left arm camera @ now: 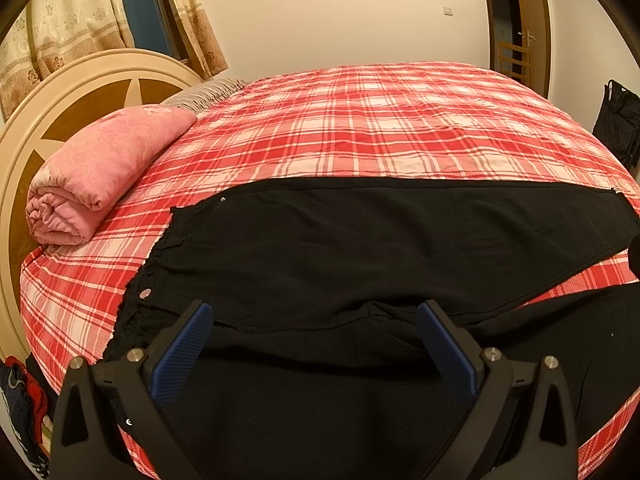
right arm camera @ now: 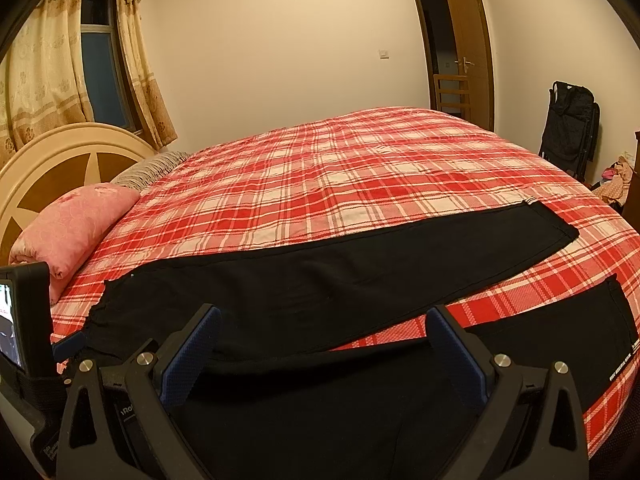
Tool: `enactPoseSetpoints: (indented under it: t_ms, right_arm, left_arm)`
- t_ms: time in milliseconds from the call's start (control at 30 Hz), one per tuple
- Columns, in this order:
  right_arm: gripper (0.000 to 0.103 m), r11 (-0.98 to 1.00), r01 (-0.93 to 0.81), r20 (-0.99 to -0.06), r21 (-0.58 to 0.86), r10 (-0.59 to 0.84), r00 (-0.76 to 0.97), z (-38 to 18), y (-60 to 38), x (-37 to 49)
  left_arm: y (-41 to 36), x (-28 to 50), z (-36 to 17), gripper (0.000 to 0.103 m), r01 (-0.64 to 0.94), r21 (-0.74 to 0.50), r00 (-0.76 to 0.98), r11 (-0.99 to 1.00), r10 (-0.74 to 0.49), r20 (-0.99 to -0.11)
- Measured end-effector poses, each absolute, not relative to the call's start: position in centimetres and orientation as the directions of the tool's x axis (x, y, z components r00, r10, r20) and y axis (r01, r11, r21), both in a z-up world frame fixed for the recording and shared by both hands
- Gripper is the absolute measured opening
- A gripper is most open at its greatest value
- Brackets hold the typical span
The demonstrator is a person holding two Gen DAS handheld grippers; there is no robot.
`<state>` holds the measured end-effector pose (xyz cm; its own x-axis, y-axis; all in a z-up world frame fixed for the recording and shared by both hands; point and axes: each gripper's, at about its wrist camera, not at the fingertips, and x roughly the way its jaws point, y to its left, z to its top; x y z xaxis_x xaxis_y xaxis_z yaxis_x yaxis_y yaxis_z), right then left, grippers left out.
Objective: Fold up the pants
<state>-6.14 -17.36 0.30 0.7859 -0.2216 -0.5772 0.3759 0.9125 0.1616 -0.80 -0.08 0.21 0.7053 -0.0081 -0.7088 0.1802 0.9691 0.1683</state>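
a: start at the left. why is the waistband over there?

b: you've got the black pants (left arm camera: 360, 240) laid flat across the near half of the plaid bedsheet (left arm camera: 360, 120), waist to the left, toward the rolled pink blanket (left arm camera: 92, 176) and the headboard (left arm camera: 60, 96). the far leg runs straight out to the right. spread out like that, every edge is easy to reach, and the far half of the bed is free to fold onto.

a: and your left gripper (left arm camera: 316, 324)?

b: it hangs above the crotch and the near leg, jaws spread wide, with nothing between them. the silver button (left arm camera: 146, 292) is just to its left. i'd judge you're lined up to take the near side at the waist end.

a: moving right, the other one?

b: your right gripper (right arm camera: 324, 332) hovers over the near leg further along, jaws also spread and empty. seen from it, the pants (right arm camera: 320, 280) split into a v: the far leg ends near the right edge of the bed, and the near leg's cuff (right arm camera: 616, 320) lies apart from it, with sheet showing between.

a: so what's the reasoning?

b: probably one grip at each end of the near leg, to lay it over the far one. no fold has been made yet.
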Motion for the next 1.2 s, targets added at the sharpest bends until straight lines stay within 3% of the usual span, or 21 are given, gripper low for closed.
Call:
enactPoseSetpoints:
  t_ms: [433,567,933,1000,1067,1200]
  right_arm:
    - [0.102,0.937,0.326,-0.641,0.127,-0.173,0.747,-2.0,-18.0,-3.5]
    - [0.102,0.981,0.173,-0.700,0.084,-0.065,0.712,-2.9,-18.6,1.5]
    - [0.101,0.995,-0.099,-0.808,-0.024,0.039,0.587,-7.1,-18.9,17.8]
    - [0.099,0.991,-0.128,-0.834,-0.029,0.046,0.550,-8.6,-19.1,19.8]
    - [0.088,0.989,-0.150,-0.854,-0.009,0.070,0.515,-9.8,-19.3,21.0]
    - [0.083,0.982,-0.187,-0.852,-0.025,0.077,0.518,-11.2,-19.2,21.3]
  left_arm:
    - [0.0,0.2,-1.9,0.103,0.217,0.146,0.662,0.965,-0.036,-0.749]
    - [1.2,1.8,-2.1,0.103,0.231,0.130,0.643,0.964,-0.051,-0.764]
    - [8.5,14.2,-2.1,0.103,0.027,0.073,0.615,0.997,0.041,-0.788]
    - [9.1,15.9,-3.6,0.103,-0.005,0.050,0.584,0.999,0.043,-0.811]
    - [9.3,16.5,-4.8,0.103,-0.018,0.040,0.568,0.999,0.043,-0.822]
    - [8.9,17.2,-6.7,0.103,-0.022,0.062,0.548,0.998,0.064,-0.834]
